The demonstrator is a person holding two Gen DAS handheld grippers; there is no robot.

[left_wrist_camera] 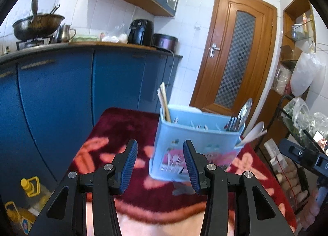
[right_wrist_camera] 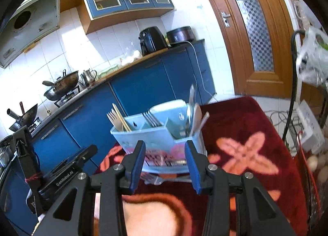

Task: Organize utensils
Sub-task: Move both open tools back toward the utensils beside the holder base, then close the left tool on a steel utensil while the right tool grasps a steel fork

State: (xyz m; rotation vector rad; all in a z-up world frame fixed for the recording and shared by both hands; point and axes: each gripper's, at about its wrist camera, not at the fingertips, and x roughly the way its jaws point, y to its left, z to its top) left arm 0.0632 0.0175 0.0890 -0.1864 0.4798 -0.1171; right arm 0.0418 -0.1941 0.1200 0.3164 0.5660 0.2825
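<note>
A light blue utensil holder (left_wrist_camera: 196, 141) (right_wrist_camera: 164, 133) stands on the dark red flowered table cloth (left_wrist_camera: 114, 125) (right_wrist_camera: 246, 129). It holds chopsticks (left_wrist_camera: 165, 100) and a wooden fork (right_wrist_camera: 113, 118) at one end, metal forks (right_wrist_camera: 151, 119) in the middle, and spoons (left_wrist_camera: 245, 111) (right_wrist_camera: 192, 111) at the other end. A metal fork (right_wrist_camera: 162, 179) (left_wrist_camera: 182, 190) lies flat on the cloth just in front of the holder. My left gripper (left_wrist_camera: 160, 148) is open and empty, a little short of the holder. My right gripper (right_wrist_camera: 165, 150) is open and empty above the lying fork.
Blue kitchen cabinets (left_wrist_camera: 61, 92) with woks (left_wrist_camera: 37, 25), an air fryer (left_wrist_camera: 141, 31) and a cooker stand behind the table. A wooden door (left_wrist_camera: 235, 51) is at the back right. A wire rack with bags (left_wrist_camera: 299, 117) is to the right, and oil bottles (left_wrist_camera: 30, 186) stand on the floor to the left.
</note>
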